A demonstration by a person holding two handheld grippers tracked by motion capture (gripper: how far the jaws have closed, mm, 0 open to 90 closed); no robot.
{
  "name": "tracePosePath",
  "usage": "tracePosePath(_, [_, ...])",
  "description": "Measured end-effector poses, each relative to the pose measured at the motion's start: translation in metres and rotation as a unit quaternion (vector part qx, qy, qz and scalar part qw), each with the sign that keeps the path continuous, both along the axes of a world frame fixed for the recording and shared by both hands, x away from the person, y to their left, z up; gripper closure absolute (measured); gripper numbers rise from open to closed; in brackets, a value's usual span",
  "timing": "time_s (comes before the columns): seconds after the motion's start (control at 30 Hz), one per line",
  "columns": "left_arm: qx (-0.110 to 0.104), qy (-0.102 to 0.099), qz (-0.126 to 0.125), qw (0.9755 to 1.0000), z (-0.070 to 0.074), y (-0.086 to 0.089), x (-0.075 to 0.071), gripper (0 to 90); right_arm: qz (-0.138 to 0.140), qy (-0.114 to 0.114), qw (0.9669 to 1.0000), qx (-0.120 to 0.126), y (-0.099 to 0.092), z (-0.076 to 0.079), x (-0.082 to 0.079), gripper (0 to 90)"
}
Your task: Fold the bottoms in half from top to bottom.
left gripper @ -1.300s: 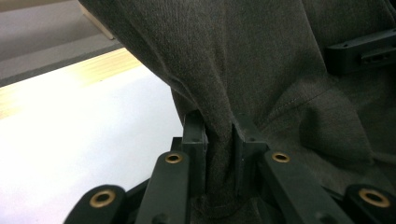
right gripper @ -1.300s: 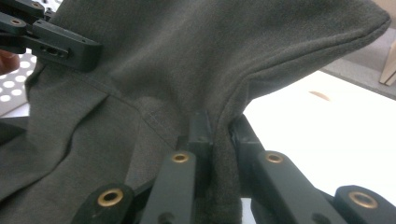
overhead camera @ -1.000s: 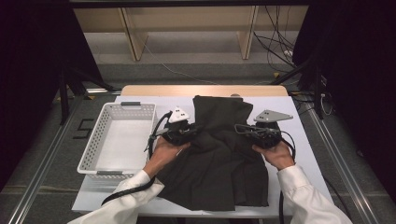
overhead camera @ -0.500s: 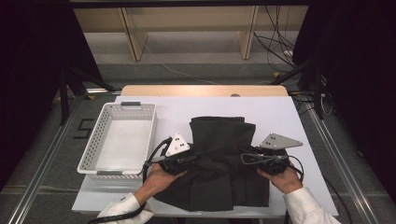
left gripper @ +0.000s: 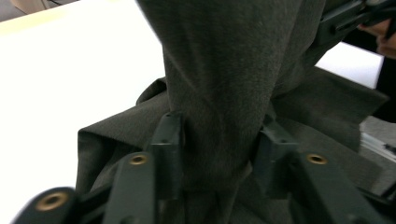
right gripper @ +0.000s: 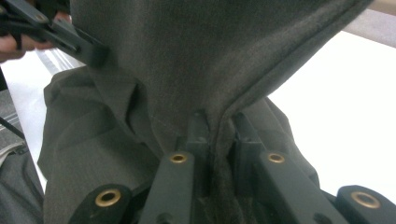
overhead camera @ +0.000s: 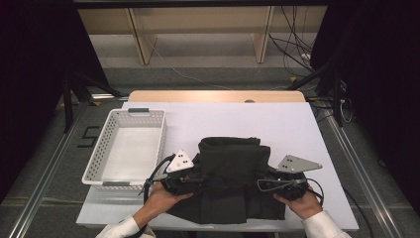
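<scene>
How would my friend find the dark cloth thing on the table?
Look at the white table. Beside the white basket, near the front edge, lies the dark grey cloth, folded over. It is the one dark, soft thing there.

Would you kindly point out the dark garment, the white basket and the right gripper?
dark garment point(overhead camera: 230, 163): high view, folded upper layer.
white basket point(overhead camera: 99, 161): high view, left wall.
right gripper point(right gripper: 219, 130): right gripper view, between fingertips, pinching cloth.

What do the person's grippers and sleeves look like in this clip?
Both the left gripper and the right gripper are black, each topped by a grey three-cornered plate with small dark dots. Black cables trail from both. Their black jaws carry brass-coloured rivets. The person wears white sleeves.
</scene>
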State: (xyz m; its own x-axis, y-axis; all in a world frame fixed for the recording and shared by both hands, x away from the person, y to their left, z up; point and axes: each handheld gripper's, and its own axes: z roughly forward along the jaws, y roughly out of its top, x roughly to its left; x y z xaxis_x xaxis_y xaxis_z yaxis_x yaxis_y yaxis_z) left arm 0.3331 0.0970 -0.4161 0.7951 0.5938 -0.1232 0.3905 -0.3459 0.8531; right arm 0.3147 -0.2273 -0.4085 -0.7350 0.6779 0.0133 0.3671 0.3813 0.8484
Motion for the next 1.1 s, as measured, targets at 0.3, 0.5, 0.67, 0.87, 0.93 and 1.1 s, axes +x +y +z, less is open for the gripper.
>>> tracePosePath(0.3, [-0.06,0.052,0.052,0.9955,0.027,0.042,0.011,49.7,0.004,0.001,1.0,-0.001,0.001,0.0,-0.001,81.9])
tracePosePath(0.5, [-0.047,0.069,0.095,0.992,0.03,0.029,0.033,69.0,0.004,0.002,1.0,0.0,0.002,0.0,-0.001,81.9])
tracePosePath(0.67, [-0.06,0.092,0.092,0.9897,0.024,0.006,0.052,85.5,0.008,0.002,1.0,-0.004,0.001,0.0,-0.003,81.7])
tracePosePath(0.87, [-0.071,0.115,0.055,0.9893,0.014,-0.012,0.053,89.2,0.009,0.01,0.9999,0.0,-0.001,-0.001,-0.005,80.8])
tracePosePath(0.93, [-0.057,0.113,0.018,0.9918,0.012,-0.018,0.043,89.2,0.017,0.019,0.9997,-0.002,-0.005,-0.002,-0.008,77.1])
tracePosePath(1.1, [-0.051,0.115,-0.004,0.992,0.006,-0.018,0.033,89.3,0.037,0.055,0.9974,0.03,-0.026,0.0,-0.013,61.1])
